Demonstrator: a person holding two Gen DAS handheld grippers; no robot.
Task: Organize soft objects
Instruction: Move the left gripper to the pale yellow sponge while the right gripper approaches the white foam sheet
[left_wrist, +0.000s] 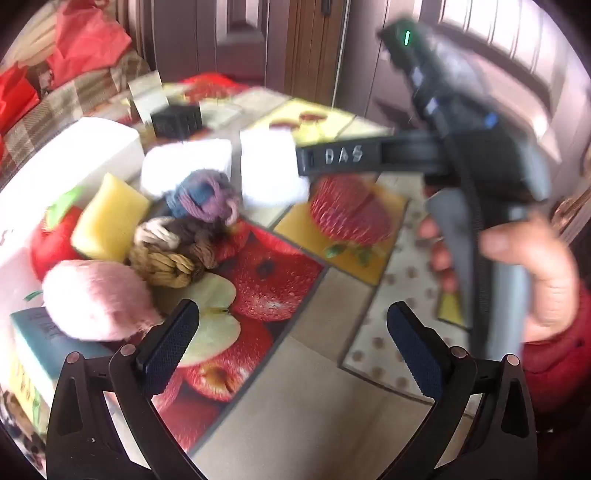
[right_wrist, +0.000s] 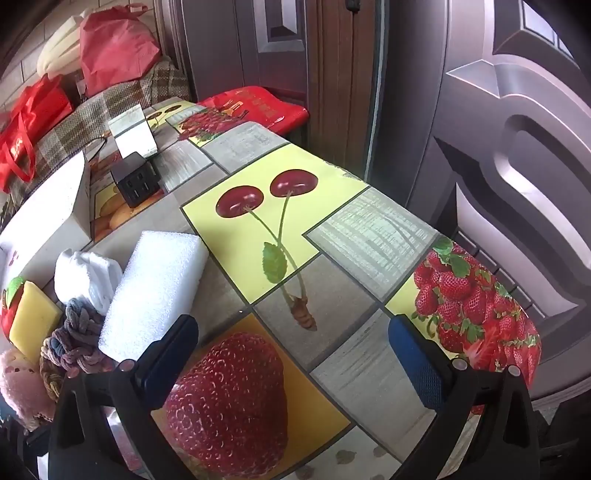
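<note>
Soft things crowd the table's left side: a pink plush (left_wrist: 96, 299), a yellow sponge (left_wrist: 109, 218), a tan and brown knotted rope (left_wrist: 170, 254), a blue-purple yarn knot (left_wrist: 207, 195) and white foam blocks (left_wrist: 184, 168). My left gripper (left_wrist: 291, 347) hovers open over the fruit-print cloth (left_wrist: 266, 280), right of the pink plush, nothing between its fingers. The right wrist view shows a white foam block (right_wrist: 159, 288), a white cloth (right_wrist: 88, 277), the yarn knot (right_wrist: 79, 339) and the yellow sponge (right_wrist: 31, 321). My right gripper (right_wrist: 291, 354) is open above a printed strawberry, empty.
A white box (left_wrist: 70, 166) stands at the left, a black cube adapter (right_wrist: 135, 179) and a small mirror (right_wrist: 135, 133) behind it. A teal box (left_wrist: 40, 347) lies at the lower left. Red bags (right_wrist: 110, 48) rest on a plaid sofa. The table edge (right_wrist: 532, 332) drops off beside a door.
</note>
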